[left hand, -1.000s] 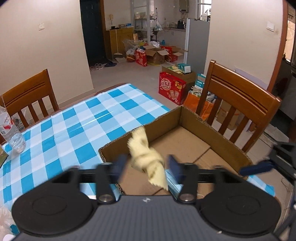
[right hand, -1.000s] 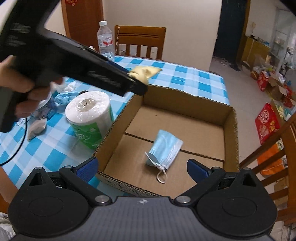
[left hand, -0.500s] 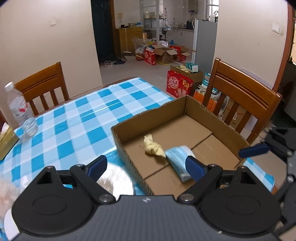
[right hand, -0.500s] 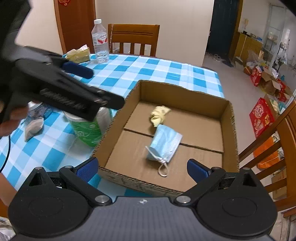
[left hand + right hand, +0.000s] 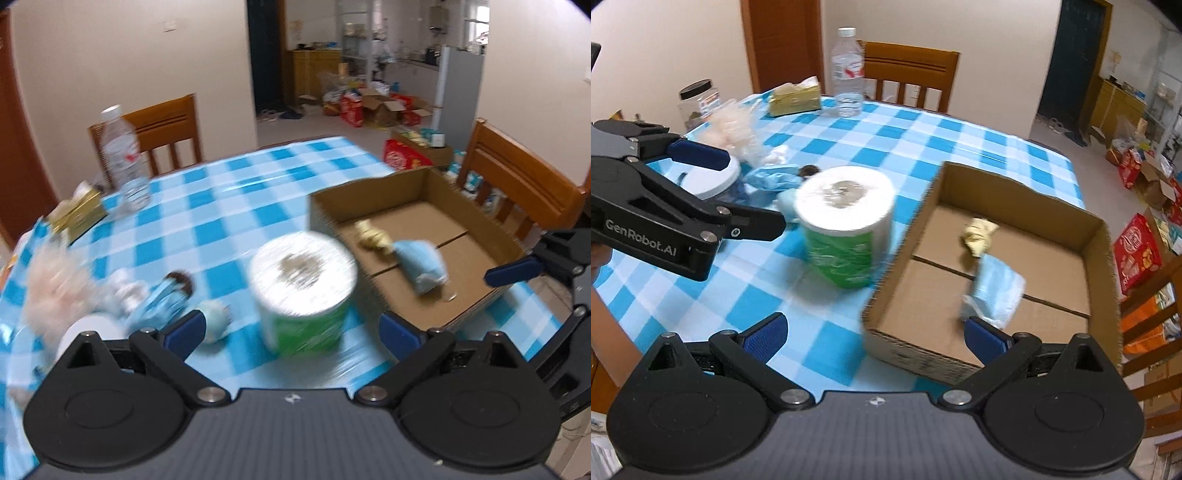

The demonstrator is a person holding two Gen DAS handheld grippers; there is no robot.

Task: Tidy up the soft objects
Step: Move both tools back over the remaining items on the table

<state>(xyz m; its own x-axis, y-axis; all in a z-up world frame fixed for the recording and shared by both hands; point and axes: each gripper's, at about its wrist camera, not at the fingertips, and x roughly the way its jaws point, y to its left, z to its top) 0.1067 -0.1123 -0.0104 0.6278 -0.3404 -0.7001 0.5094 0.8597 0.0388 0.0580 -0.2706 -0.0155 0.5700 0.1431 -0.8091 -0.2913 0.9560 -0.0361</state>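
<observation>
A cardboard box [image 5: 476, 221] [image 5: 905, 240] sits on the blue checked table. Inside it lie a yellow cloth [image 5: 371, 236] [image 5: 979, 234] and a blue face mask [image 5: 421, 264] [image 5: 995, 291]. A toilet paper roll in green wrap [image 5: 303, 291] [image 5: 846, 225] stands just left of the box. My left gripper [image 5: 290, 330] is open and empty, close in front of the roll; it also shows in the right wrist view [image 5: 738, 192]. My right gripper [image 5: 875, 338] is open and empty at the box's near corner; its blue pad shows in the left wrist view [image 5: 513, 271].
Left of the roll lie crumpled blue masks [image 5: 775, 179], a fluffy pale toy [image 5: 55, 288] [image 5: 733, 127], a white lid [image 5: 713, 181], a tissue pack [image 5: 794, 98], a water bottle [image 5: 847, 74] and a jar [image 5: 696, 101]. Wooden chairs [image 5: 910, 74] stand around the table.
My left gripper let go of the yellow cloth into the box, opened, and swung left to the toilet roll. My right gripper shifted left, still open.
</observation>
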